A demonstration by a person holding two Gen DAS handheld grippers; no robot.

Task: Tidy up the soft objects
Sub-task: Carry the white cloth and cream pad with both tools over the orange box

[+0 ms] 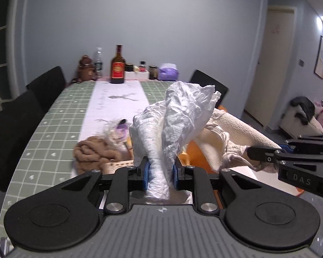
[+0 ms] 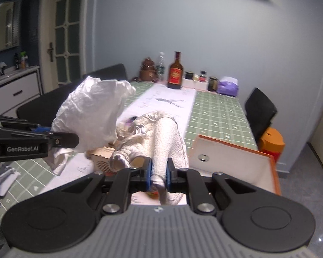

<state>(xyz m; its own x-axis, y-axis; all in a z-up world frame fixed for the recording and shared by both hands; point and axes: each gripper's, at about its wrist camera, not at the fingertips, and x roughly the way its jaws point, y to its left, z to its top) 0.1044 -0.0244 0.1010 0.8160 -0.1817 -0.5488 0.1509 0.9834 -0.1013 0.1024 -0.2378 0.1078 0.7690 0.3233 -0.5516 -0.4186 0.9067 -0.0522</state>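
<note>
My left gripper [image 1: 160,173] is shut on a crumpled white cloth [image 1: 178,116] and holds it up above the table; the cloth also shows in the right wrist view [image 2: 92,111]. My right gripper [image 2: 159,175] is shut on a cream towel [image 2: 161,137] that stretches forward over the table; the towel also shows in the left wrist view [image 1: 236,133]. A brown knitted cloth [image 1: 94,152] lies on the table below the left gripper, next to a clear bag with purple contents [image 1: 118,129]. An orange-rimmed white bin [image 2: 236,161] stands at the table's near right.
A green checked tablecloth [image 1: 51,133] with a white runner covers the table. At the far end stand a brown bottle [image 1: 117,66], a water bottle, jars, a brown plush toy [image 1: 85,68] and a purple tissue pack [image 1: 168,72]. Black chairs [image 1: 15,126] flank the table. A small cardboard box [image 2: 102,157] lies under the towel.
</note>
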